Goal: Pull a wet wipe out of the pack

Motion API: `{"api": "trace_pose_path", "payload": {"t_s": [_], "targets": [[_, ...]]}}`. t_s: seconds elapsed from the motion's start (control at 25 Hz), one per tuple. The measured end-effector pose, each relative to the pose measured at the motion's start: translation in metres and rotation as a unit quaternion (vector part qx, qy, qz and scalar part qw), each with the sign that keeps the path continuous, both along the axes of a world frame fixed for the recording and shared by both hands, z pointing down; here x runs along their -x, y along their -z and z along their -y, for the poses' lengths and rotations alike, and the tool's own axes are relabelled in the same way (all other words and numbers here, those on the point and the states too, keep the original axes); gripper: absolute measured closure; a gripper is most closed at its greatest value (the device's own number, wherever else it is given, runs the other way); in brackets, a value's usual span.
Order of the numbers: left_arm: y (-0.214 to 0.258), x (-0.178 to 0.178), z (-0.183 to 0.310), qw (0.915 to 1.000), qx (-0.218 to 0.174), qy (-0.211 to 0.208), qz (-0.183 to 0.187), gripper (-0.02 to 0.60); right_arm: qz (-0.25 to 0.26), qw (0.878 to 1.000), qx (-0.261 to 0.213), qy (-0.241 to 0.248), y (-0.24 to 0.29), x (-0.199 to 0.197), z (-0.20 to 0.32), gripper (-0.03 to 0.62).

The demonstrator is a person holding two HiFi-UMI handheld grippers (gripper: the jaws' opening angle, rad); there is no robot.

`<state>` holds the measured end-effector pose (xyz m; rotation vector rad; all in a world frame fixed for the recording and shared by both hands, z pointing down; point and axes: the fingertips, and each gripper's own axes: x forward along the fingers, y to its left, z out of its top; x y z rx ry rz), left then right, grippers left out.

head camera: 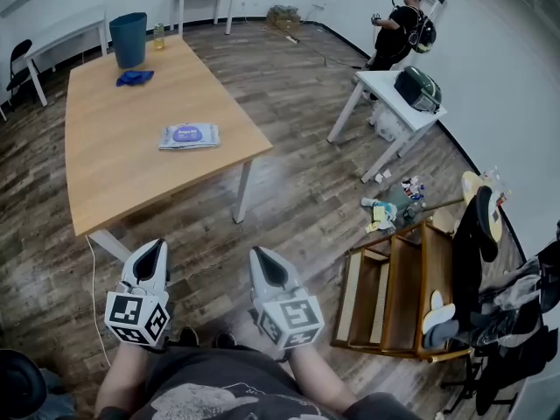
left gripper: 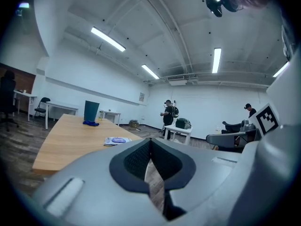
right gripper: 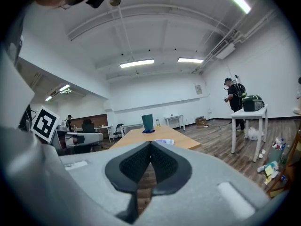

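Wet wipe pack [head camera: 189, 136] on table [head camera: 114, 173]: label too small to read.

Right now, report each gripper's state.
Left gripper: closed, holding nothing.
Right gripper: closed, holding nothing.

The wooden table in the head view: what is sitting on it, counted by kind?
wet wipe pack: 1
blue cloth: 1
teal bin: 1
small bottle: 1
Total: 4
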<state>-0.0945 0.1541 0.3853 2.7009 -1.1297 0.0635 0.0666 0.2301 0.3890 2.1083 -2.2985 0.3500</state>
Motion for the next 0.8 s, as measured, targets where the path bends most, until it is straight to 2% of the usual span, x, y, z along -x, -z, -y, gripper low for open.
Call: {"api": "trace_pose_path", "payload": {"t_s": [0.32,0.48,0.8], "targets": [[0.001,0.005,0.005,0.9995,-0.01,0.024,0.017,0.563,-0.028,0.999,0.016,0.021,-0.02,-0.005,0.005,0.603],[-0.008,0.011,0.017,0.9992,-0.006,0.03,0.025,0.563,-0.019,0.999,0.029,0.025,-0.03,0.0,0.016,0.603],[-0.025,-0.002,0.071,0.9996,0.007,0.012,0.023,0.563,-0.014,0.999,0.044,0.018,-0.039,-0.004,0.061,0.603]]}}
